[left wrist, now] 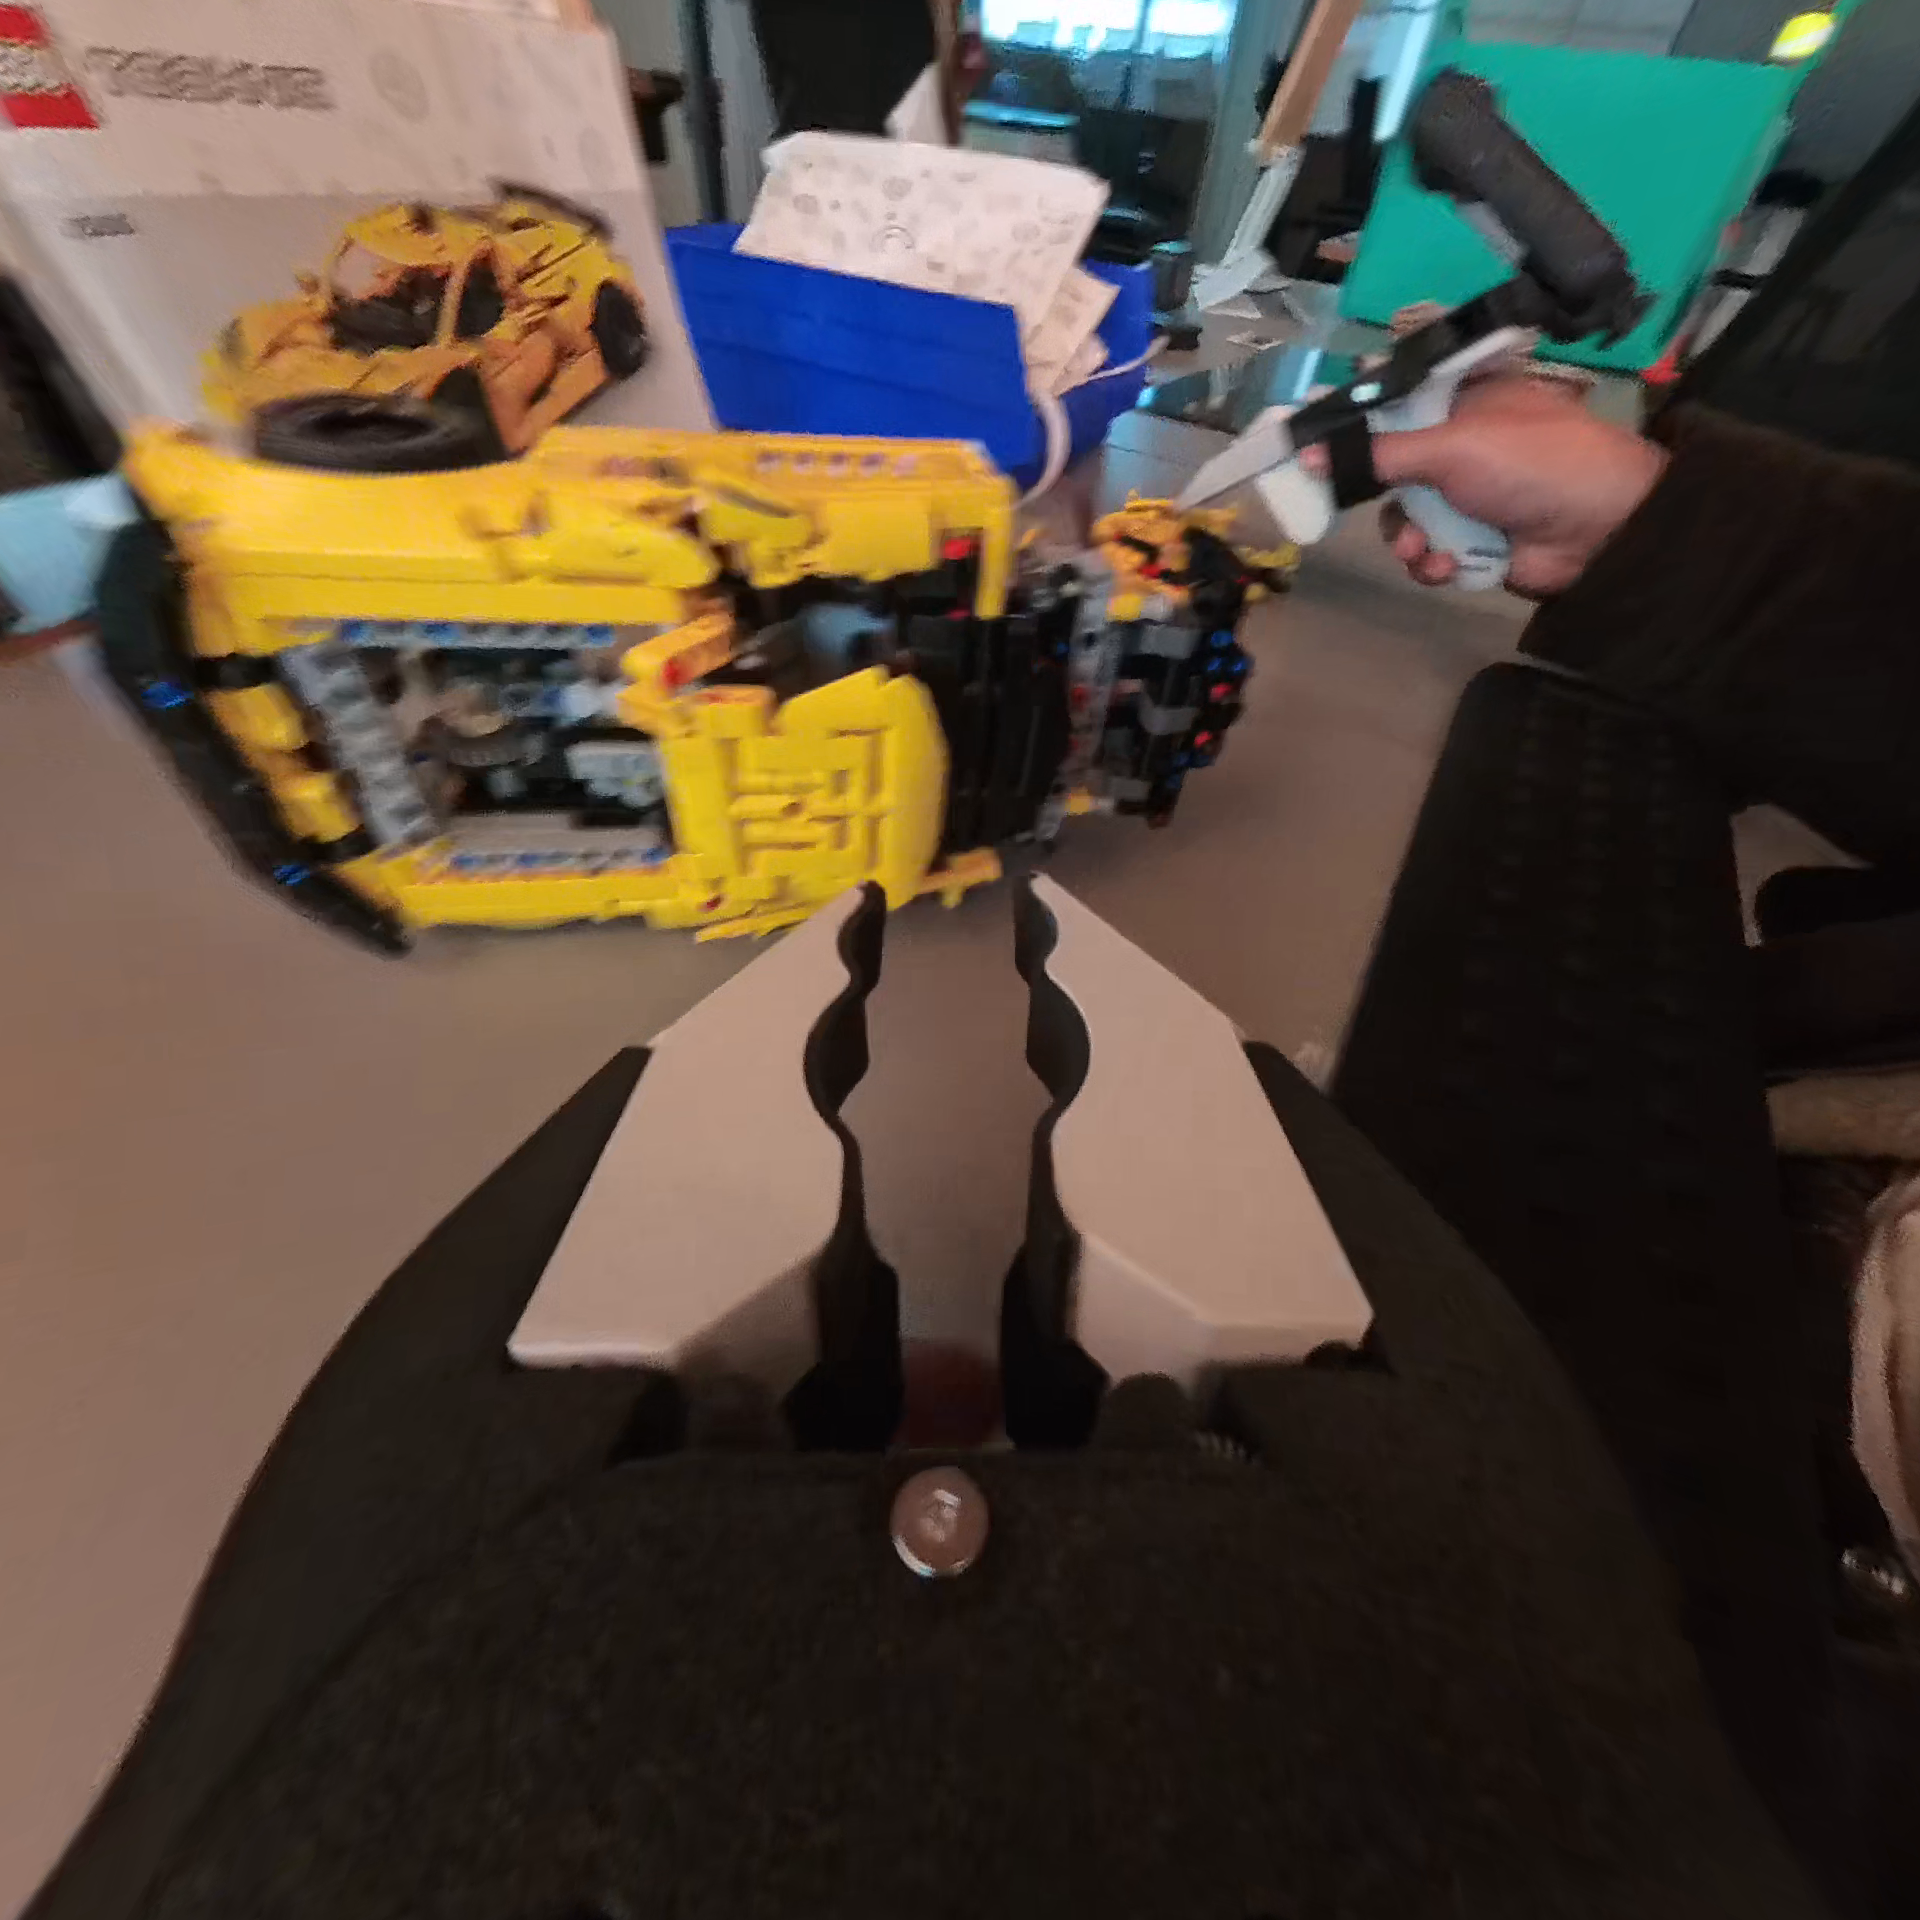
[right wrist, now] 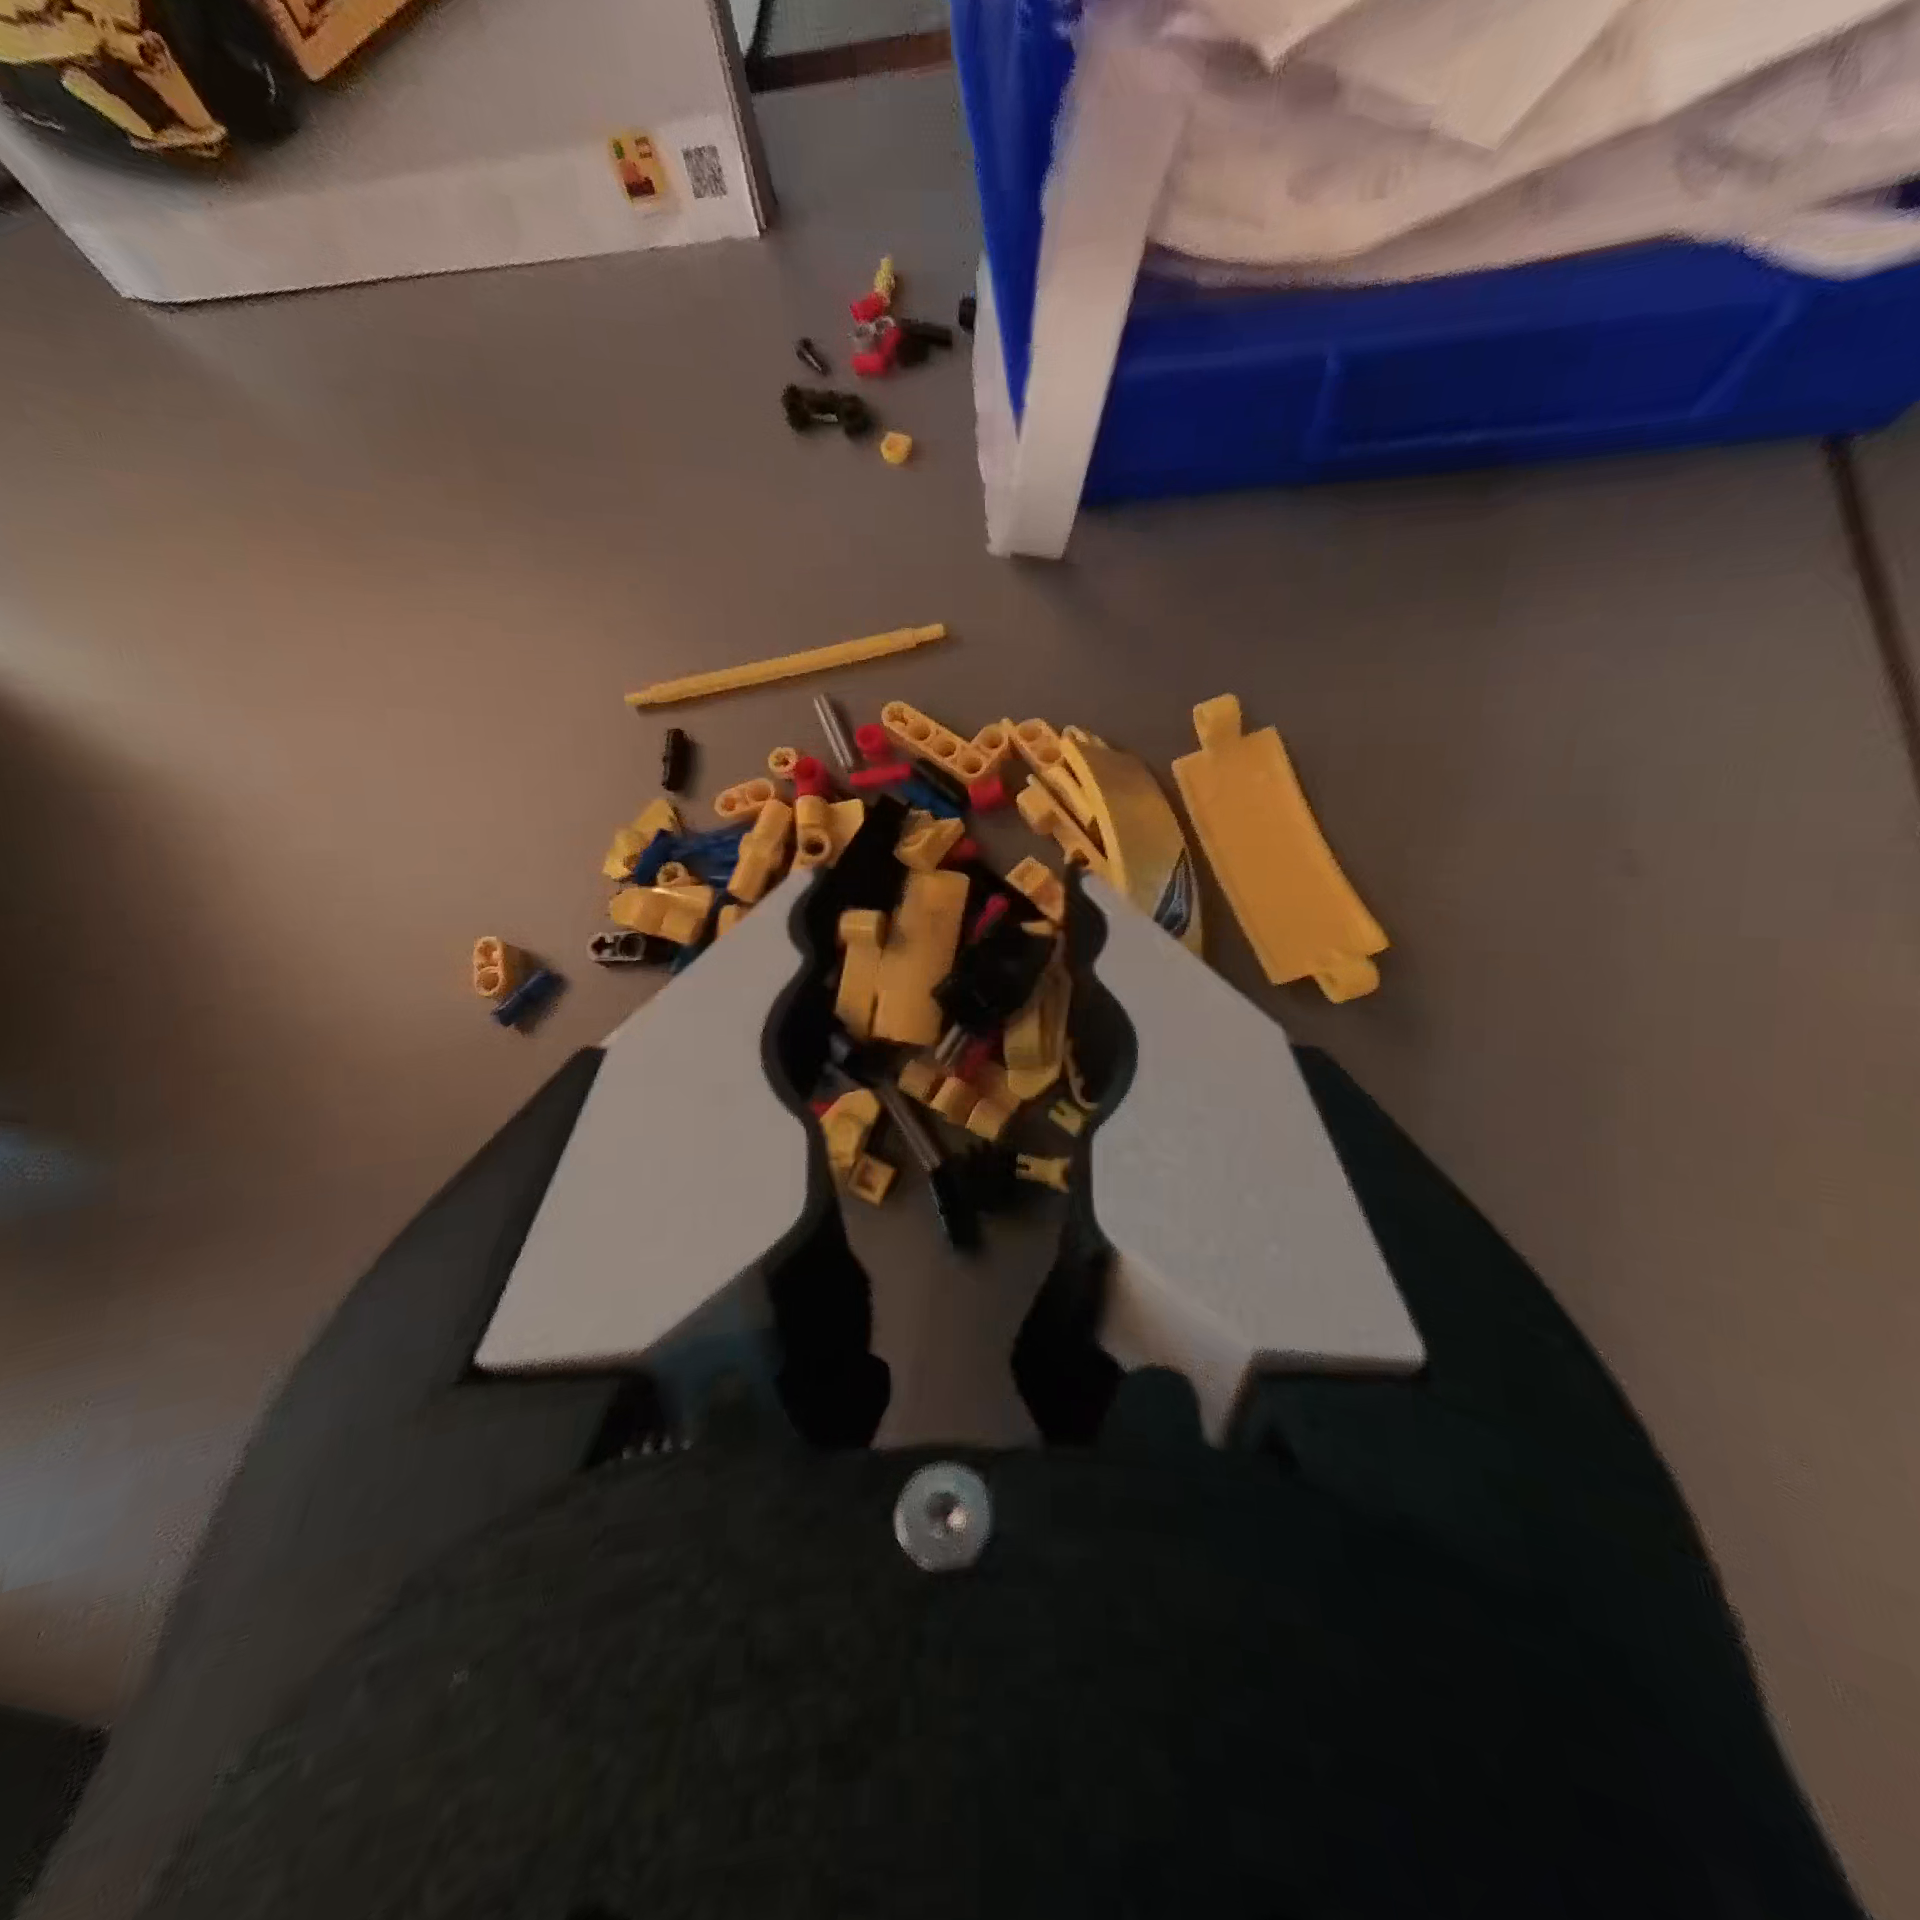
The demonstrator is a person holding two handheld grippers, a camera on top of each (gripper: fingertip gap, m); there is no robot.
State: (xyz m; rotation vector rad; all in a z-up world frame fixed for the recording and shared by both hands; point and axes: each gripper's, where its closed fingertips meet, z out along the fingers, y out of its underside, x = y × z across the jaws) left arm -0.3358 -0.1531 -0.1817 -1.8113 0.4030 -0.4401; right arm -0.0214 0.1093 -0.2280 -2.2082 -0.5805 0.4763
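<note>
- The big yellow brick-built car (left wrist: 582, 675) is tipped on its side on the grey surface (left wrist: 260, 1091), underside facing us, grey and black gear bits showing in the middle. A loose black tyre (left wrist: 364, 431) sits on top of it.
- The left tool (left wrist: 945, 904) hangs just in front of the car's lower edge, close to it. Its fingers (left wrist: 748, 1122) have a narrow gap between them and nothing in it, so it's open and empty.
- The right tool (right wrist: 940, 888) is over a heap of loose pieces (right wrist: 904, 883), mostly yellow with some black, red and blue. It's spread wide and isn't clamping anything that I can see; the bits just show through the gap, and I can't tell whether the tips touch them.
- In the left wrist view you can see a hand (left wrist: 1507, 488) holding that right tool, the tips pointing down by the car's black end.
- Just right of the heap lies a curved yellow panel (right wrist: 1278, 852); just behind the heap, a long thin yellow axle (right wrist: 784, 665).
- Further back, a small scatter of red and black pins (right wrist: 862, 353) next to a blue bin (right wrist: 1455, 364) stuffed with white paper bags (right wrist: 1455, 104).
- Behind the car stands the set's box (left wrist: 343, 208) with a picture of a yellow car on it.
</note>
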